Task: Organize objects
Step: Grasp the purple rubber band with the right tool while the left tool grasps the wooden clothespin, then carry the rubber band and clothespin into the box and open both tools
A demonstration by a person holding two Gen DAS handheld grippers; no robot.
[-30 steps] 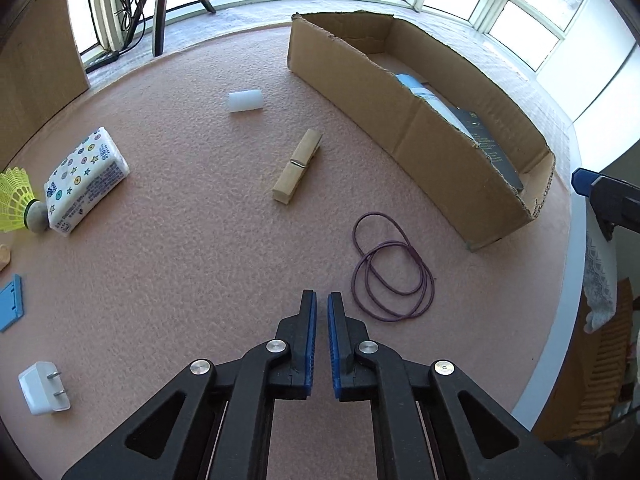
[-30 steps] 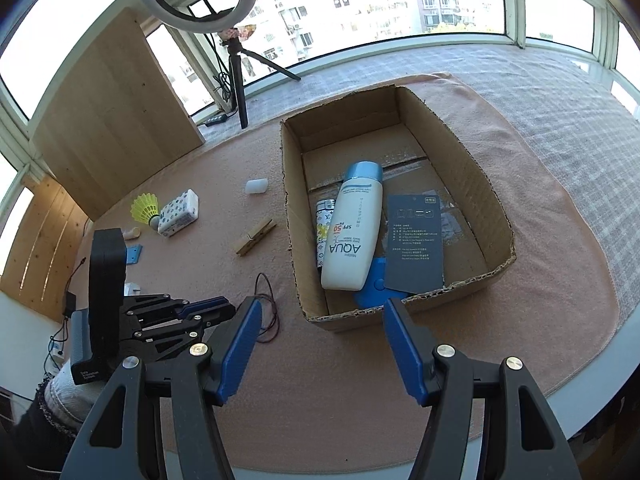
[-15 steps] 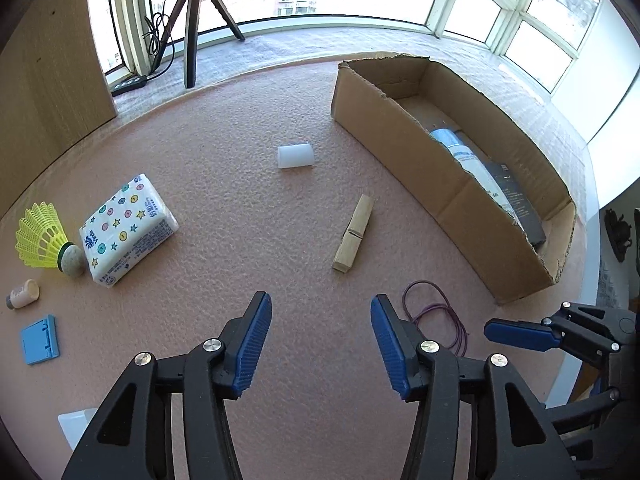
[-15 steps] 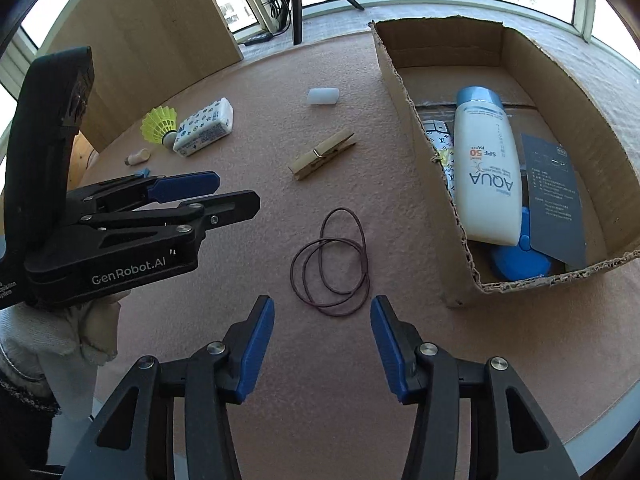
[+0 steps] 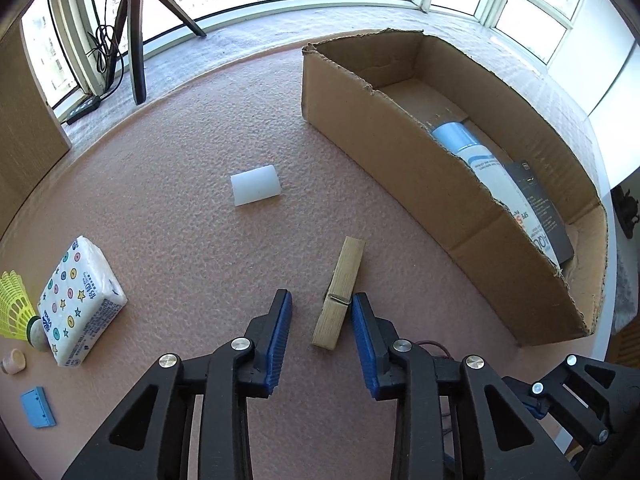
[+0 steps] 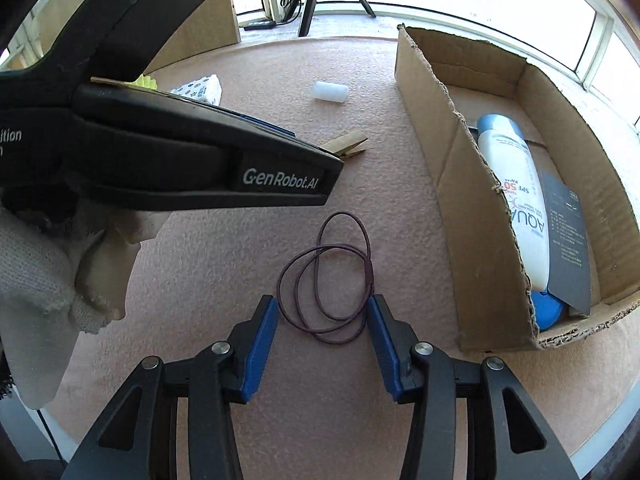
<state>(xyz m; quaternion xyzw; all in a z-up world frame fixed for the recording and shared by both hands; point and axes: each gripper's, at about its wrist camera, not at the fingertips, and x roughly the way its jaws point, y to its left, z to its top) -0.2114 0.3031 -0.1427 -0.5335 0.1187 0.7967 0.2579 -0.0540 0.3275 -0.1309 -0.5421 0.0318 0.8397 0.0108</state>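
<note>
Currently left hand-held gripper (image 5: 322, 314), jaws just closing but not gripping, straddles the wooden clothespin (image 5: 339, 293), long axis running ahead. Right hand-held gripper (image 6: 322, 312), likewise closing, brackets purple elastic loop (image 6: 326, 276).

Black-framed claws (image 5: 322, 316) with blue pads, silver screws, "GenRobot.AI" lettering; white knit glove (image 6: 44, 280).
</note>
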